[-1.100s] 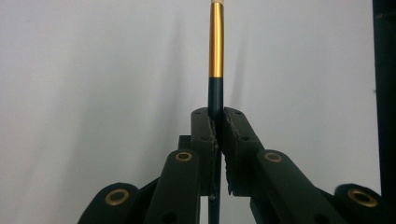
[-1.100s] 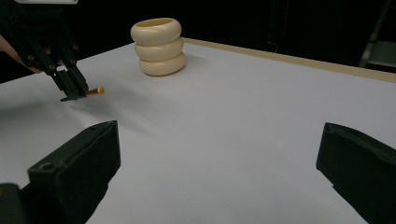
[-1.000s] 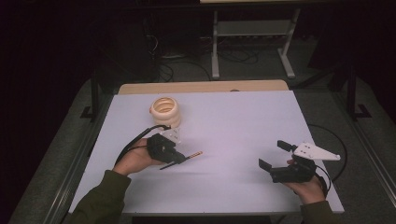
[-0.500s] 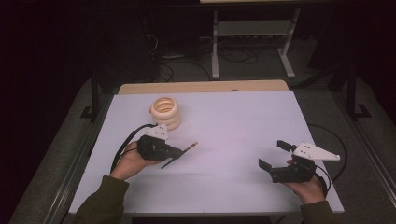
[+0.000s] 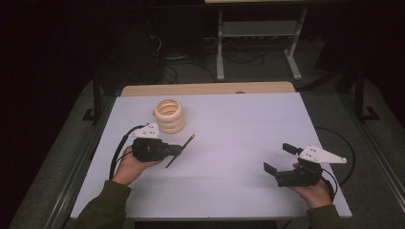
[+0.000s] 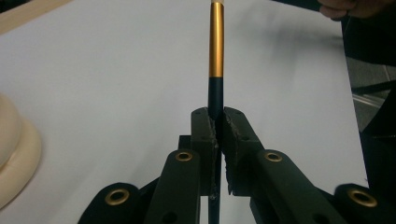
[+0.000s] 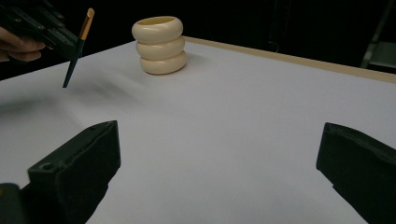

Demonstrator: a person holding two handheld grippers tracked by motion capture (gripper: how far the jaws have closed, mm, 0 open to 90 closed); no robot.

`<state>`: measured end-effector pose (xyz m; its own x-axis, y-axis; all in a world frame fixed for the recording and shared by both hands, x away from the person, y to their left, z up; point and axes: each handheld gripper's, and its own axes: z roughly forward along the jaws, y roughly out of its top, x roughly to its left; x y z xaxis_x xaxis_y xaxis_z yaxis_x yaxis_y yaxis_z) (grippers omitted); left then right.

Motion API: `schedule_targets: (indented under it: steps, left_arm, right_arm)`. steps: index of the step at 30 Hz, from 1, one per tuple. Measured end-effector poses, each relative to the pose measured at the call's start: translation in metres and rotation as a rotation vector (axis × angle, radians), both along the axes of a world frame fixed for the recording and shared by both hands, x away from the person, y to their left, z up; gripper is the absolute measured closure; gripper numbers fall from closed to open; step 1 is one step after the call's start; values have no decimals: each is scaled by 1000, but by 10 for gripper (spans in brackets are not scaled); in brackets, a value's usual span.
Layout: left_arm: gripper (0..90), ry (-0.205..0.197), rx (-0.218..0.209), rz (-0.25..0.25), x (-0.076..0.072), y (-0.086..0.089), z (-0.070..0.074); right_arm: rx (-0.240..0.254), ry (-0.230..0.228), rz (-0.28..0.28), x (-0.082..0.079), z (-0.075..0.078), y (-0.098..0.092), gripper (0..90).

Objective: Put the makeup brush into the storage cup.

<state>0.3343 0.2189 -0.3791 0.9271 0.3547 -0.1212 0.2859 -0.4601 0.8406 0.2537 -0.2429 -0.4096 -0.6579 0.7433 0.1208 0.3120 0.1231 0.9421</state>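
Gripping a slim dark pencil (image 5: 179,150) with a gold band near its far end, the left gripper (image 5: 177,150) sits at the left of the white table (image 5: 239,124), just in front of a cream holder (image 5: 169,116) built like three stacked rings. From the left gripper view the jaws are pressed tight on the pencil's (image 6: 215,79) dark shaft, the gold section running straight out beyond them, a detail the high view leaves too small to read. Across the table, the right gripper view catches the pencil (image 7: 77,46) tilted with its dark tip lifted off the surface, and the holder (image 7: 159,44) standing upright behind it. At the right edge the right gripper (image 5: 282,157) rests with its jaws spread wide and nothing between them. Compared with a second ago, the left hand (image 5: 129,167) has swung the pencil from nearly flat to steeply slanted, while the right gripper has stayed put
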Motion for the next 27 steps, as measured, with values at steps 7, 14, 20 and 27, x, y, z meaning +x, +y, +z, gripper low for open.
schedule_targets:
  steps: [7, 14, 20, 27]
  left_arm:
    - [836, -11, -63, 44, 2, 9, 2]
    - [836, -24, -127, 102, 4, 21, 6]
    - [836, -32, -152, 140, 6, 28, 8]
    - [836, -46, -179, 179, 9, 36, 10]
  right_arm:
    - [1, -1, 0, 0, 0, 0, 0]
    - [-3, -2, 2, 1, 0, 0, 0]
    - [1, -1, 2, 1, 0, 0, 0]
    - [8, -1, 2, 1, 0, 0, 0]
